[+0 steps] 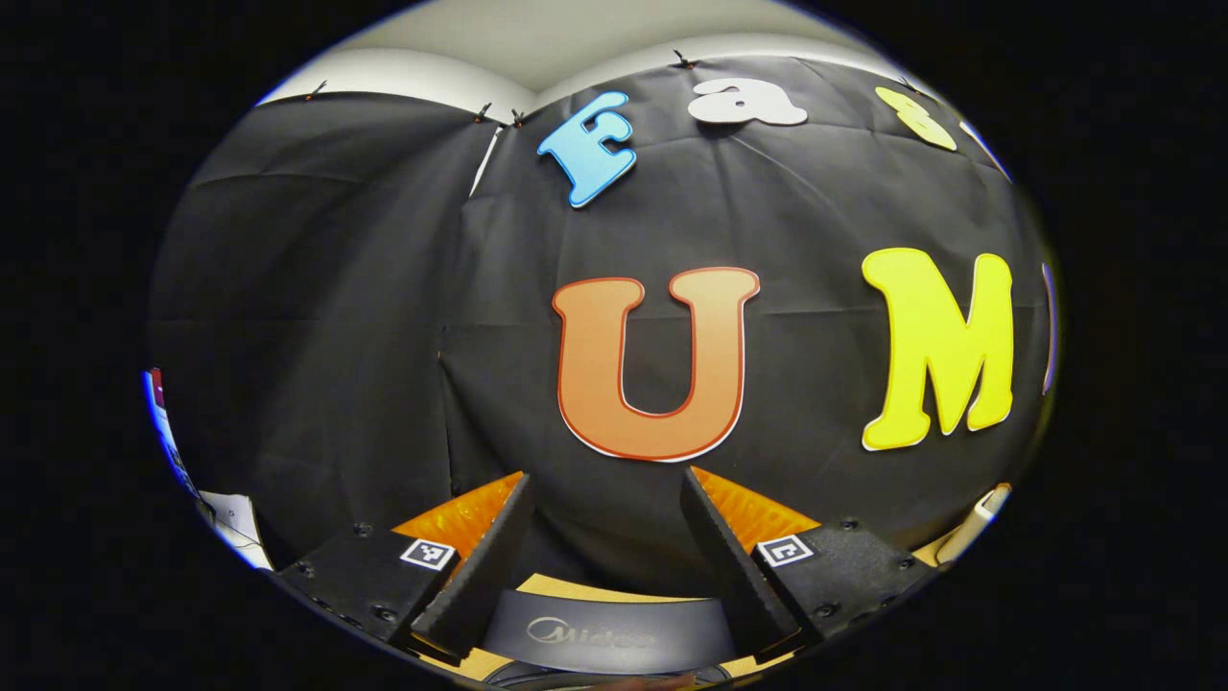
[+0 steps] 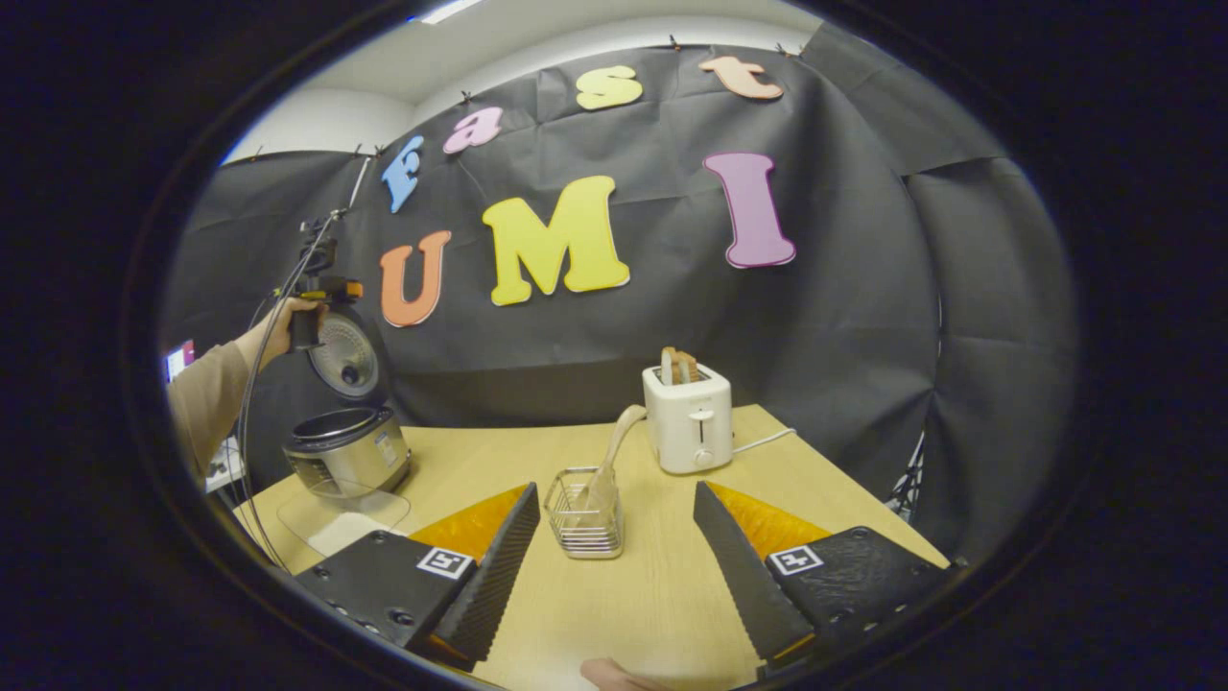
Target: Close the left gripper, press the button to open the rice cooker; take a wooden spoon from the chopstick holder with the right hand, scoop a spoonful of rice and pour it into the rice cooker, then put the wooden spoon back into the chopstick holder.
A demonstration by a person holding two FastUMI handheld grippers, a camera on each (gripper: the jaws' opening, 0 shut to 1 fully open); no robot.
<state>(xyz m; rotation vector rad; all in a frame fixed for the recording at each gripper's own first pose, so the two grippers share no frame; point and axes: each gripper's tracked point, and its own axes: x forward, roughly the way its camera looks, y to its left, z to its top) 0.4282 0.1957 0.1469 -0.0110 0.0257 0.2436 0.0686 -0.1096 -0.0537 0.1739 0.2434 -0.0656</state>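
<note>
The rice cooker stands at the table's far left with its lid raised. A hand holds my left gripper just above that lid. In the left gripper view, my left gripper is open, with the dark lid low between its fingers. A wooden spoon leans in the wire chopstick holder at mid-table. My right gripper is open just in front of the holder, touching nothing.
A white toaster with toast in it stands behind the holder, its cord trailing right. A clear sheet lies in front of the cooker. Bare wooden table stretches under my right gripper. A fingertip shows at the bottom edge.
</note>
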